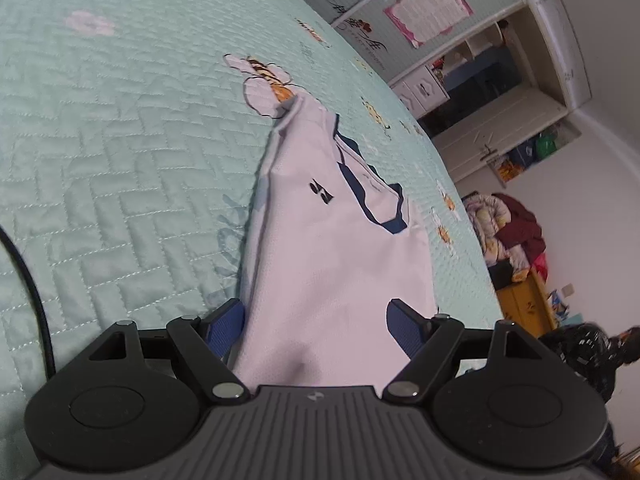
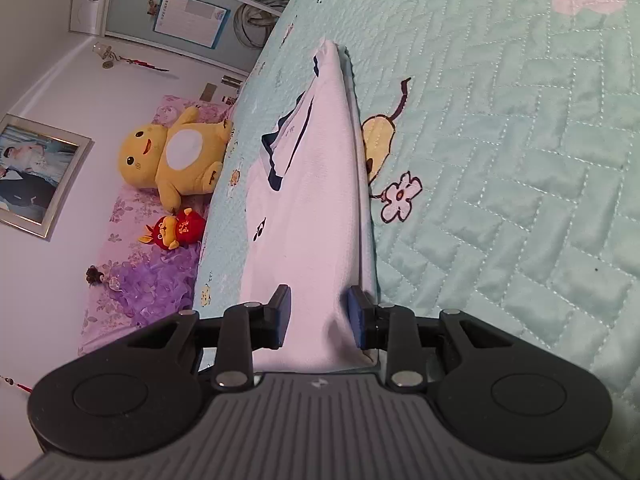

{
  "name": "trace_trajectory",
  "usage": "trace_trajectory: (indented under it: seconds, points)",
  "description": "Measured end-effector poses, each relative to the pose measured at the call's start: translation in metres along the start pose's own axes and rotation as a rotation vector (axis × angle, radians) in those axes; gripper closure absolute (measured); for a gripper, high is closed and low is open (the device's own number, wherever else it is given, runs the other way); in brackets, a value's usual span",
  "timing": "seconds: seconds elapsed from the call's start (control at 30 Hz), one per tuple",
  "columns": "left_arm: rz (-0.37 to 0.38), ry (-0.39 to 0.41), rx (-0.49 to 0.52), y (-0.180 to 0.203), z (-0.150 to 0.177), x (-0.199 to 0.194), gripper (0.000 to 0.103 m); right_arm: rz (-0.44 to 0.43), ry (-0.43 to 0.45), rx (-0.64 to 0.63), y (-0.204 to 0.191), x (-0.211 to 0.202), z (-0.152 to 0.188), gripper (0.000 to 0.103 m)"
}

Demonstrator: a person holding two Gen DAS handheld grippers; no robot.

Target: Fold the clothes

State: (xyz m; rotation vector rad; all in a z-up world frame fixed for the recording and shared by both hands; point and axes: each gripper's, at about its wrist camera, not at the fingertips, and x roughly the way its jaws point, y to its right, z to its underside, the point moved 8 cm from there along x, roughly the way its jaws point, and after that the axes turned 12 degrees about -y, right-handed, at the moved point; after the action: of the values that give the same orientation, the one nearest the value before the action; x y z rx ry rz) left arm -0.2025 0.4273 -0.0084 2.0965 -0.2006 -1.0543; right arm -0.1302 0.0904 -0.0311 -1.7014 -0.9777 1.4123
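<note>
A white shirt with navy collar trim and a small dark logo [image 1: 332, 240] lies on a mint quilted bedspread [image 1: 100, 140]. In the left wrist view it runs from between my left gripper's [image 1: 316, 328] blue pads out to a far corner. The left jaws stand wide apart with the cloth between them. In the right wrist view the same shirt [image 2: 312, 216] runs away from my right gripper [image 2: 318, 316]. Its blue pads are apart with a raised fold of cloth between them. Whether either gripper pinches the cloth is hard to tell.
The bedspread [image 2: 520, 160] has printed flowers and bees. A black cable [image 1: 28, 280] crosses the bed at the left. Beyond the bed's edge are a wardrobe [image 1: 460, 92], a clothes pile [image 1: 504, 232], a yellow plush toy [image 2: 172, 156] and a small red plush [image 2: 176, 232].
</note>
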Motion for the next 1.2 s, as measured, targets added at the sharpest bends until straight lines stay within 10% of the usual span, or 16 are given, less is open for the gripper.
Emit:
trace_trajectory:
  seconds: [0.53,0.93,1.2]
  points:
    - [-0.088,0.005,0.168,0.009,-0.003,0.008,0.023,-0.015,-0.015,-0.029,0.001,0.005,0.0,0.069]
    - [-0.109,0.007,0.065,-0.013,0.003,-0.003,0.021,0.174,0.01,-0.21,-0.009,-0.007,0.016,0.058]
    - [-0.028,-0.014,-0.087,-0.018,0.013,0.003,0.023,0.103,-0.027,-0.163,-0.001,0.0,0.021,0.055]
